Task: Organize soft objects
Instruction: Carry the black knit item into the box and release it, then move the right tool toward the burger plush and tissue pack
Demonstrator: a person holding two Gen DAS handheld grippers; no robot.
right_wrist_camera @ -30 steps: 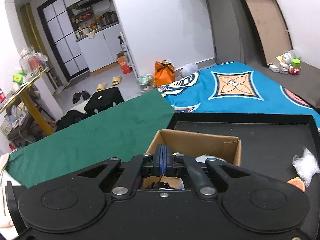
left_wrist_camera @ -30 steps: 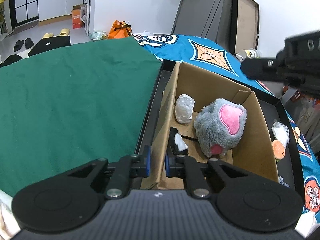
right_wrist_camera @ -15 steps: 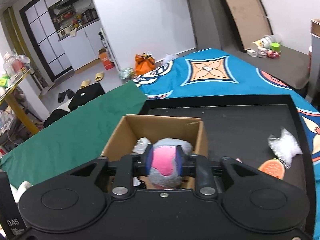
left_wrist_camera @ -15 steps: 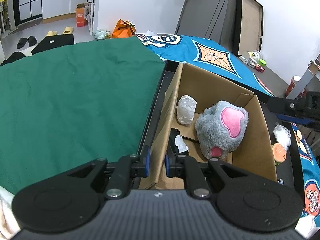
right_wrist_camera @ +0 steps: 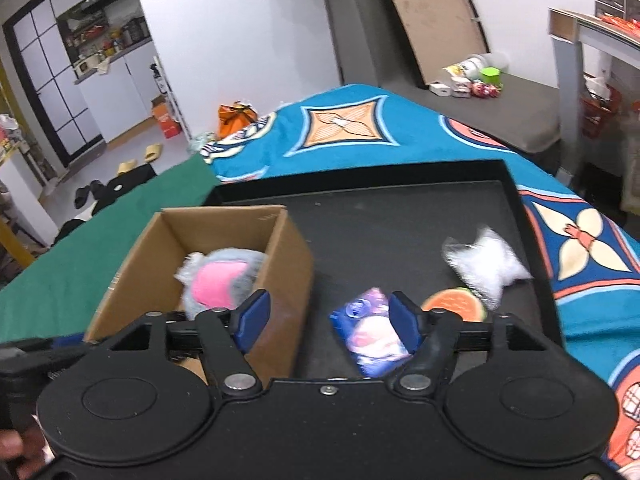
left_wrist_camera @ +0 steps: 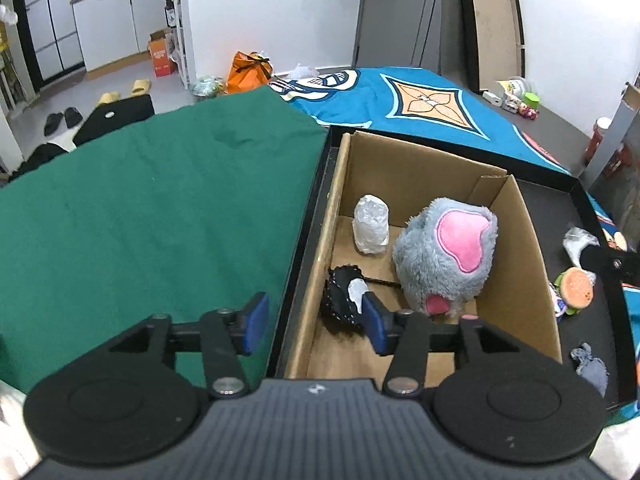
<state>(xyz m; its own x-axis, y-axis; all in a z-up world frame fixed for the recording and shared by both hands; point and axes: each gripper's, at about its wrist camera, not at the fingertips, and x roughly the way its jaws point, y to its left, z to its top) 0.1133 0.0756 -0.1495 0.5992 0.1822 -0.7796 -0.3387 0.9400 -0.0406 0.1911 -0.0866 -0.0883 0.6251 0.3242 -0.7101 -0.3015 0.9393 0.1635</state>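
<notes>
With the grey plush (left_wrist_camera: pixel 448 256) already in the cardboard box (left_wrist_camera: pixel 524 248), my right gripper (right_wrist_camera: pixel 326 318), jaws just spread and empty, nears the blue packet (right_wrist_camera: pixel 370 330) left on the tray (right_wrist_camera: pixel 400 220).

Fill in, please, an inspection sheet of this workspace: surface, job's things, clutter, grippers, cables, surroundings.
Surface: black tray on green and blue cloths.
Job's things: grey plush, white wrap and black item in the box; blue pack, orange toy, white bag and grey rag on the tray.
Clutter: nothing seen.
Grippers: left gripper open astride the box wall; right gripper open, empty; both jaws just opened.
Cables: nothing seen.
Surroundings: slippers, orange bag, leaning boards.
</notes>
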